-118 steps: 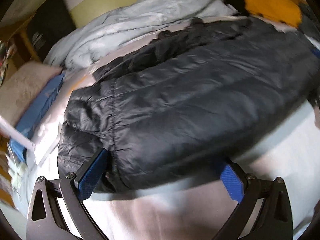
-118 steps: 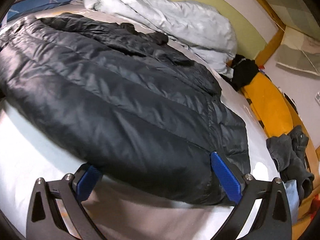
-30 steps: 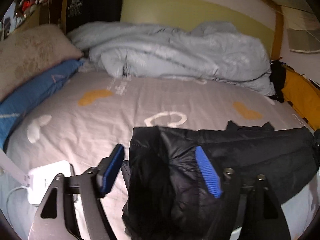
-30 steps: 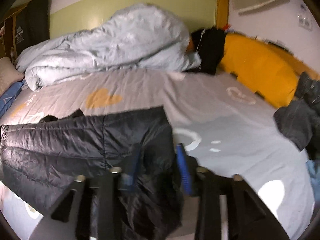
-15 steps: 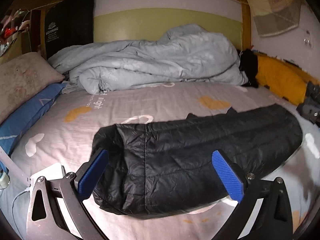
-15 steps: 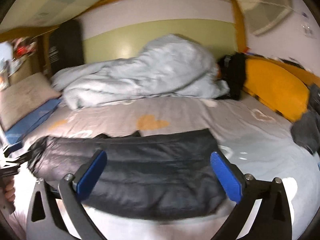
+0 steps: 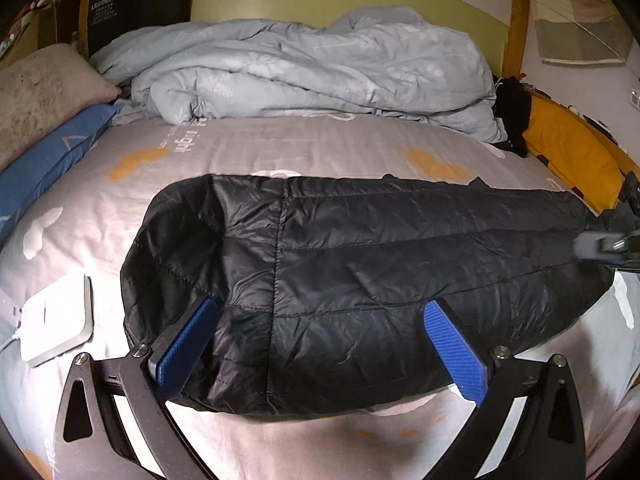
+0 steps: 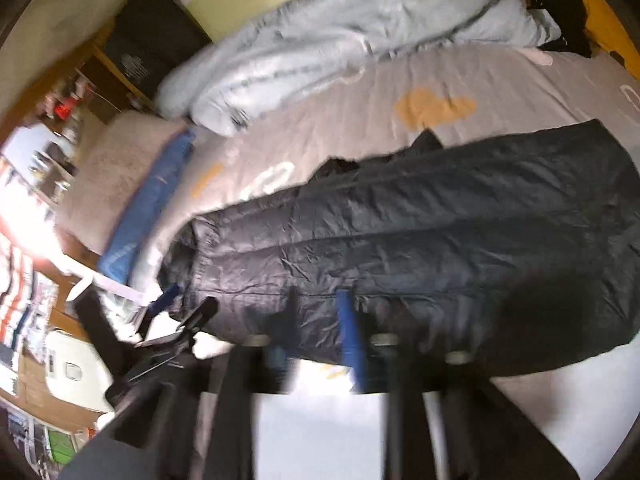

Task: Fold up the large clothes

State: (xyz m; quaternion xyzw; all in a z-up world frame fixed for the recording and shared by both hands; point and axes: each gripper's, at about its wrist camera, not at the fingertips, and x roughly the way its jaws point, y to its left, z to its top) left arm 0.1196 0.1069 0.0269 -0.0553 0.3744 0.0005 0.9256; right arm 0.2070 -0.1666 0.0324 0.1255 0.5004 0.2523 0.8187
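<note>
Left wrist view shows the black quilted puffer jacket [image 7: 360, 280] folded into a long band lying across the near part of the grey patterned bedsheet [image 7: 280, 148]. Over its near left end the left gripper [image 7: 320, 344] has its blue-padded jaws spread wide, holding nothing. Blur in the right wrist view shows the right gripper [image 8: 316, 332] with jaws narrow at the jacket's near edge; whether they pinch fabric I cannot tell. At the far side lies a rumpled pale-blue duvet [image 7: 312, 68], with a blue pillow [image 7: 52, 160] left.

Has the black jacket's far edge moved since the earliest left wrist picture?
Yes. The black jacket now lies folded, its far edge clear of the pale duvet.
</note>
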